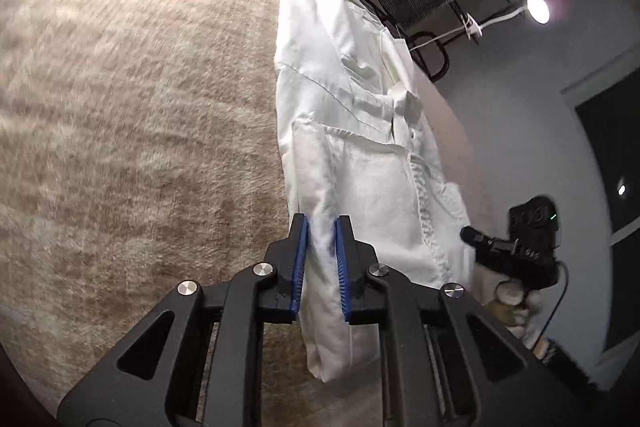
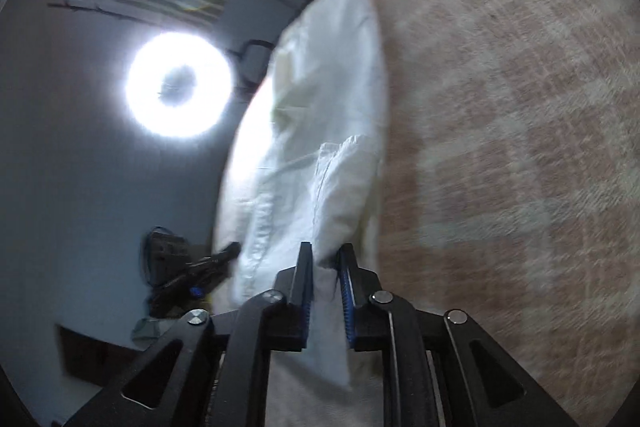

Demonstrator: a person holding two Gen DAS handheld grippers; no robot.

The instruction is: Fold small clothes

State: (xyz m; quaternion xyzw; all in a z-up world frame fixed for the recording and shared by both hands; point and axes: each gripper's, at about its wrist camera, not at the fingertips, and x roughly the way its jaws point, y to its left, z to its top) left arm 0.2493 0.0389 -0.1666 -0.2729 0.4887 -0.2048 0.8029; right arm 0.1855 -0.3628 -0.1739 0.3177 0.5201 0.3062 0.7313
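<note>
Holding: I've got the white garment (image 1: 352, 131) up off the carpet (image 1: 132, 115), one edge in each set of tongs, so it hangs between them like a sheet.
Left gripper (image 1: 321, 223): blue pads pressed together on a bunched fold of the cloth, a tail of it poking out below the fingers.
Right gripper (image 2: 325, 251): same deal, pinching its own fold of the garment (image 2: 320, 131).
Long axis: runs straight out from both tongs, far end pointing toward the carpet edge.
Which hand is nearer: pretty much even I'd say, each has an end of the same edge. From the left view the other gripper (image 1: 516, 247) sits just past the cloth.
Next move, my guess: lay it flat on the carpet (image 2: 520, 115) first.
Containers: none I can make out, background's too dark and blurry.
</note>
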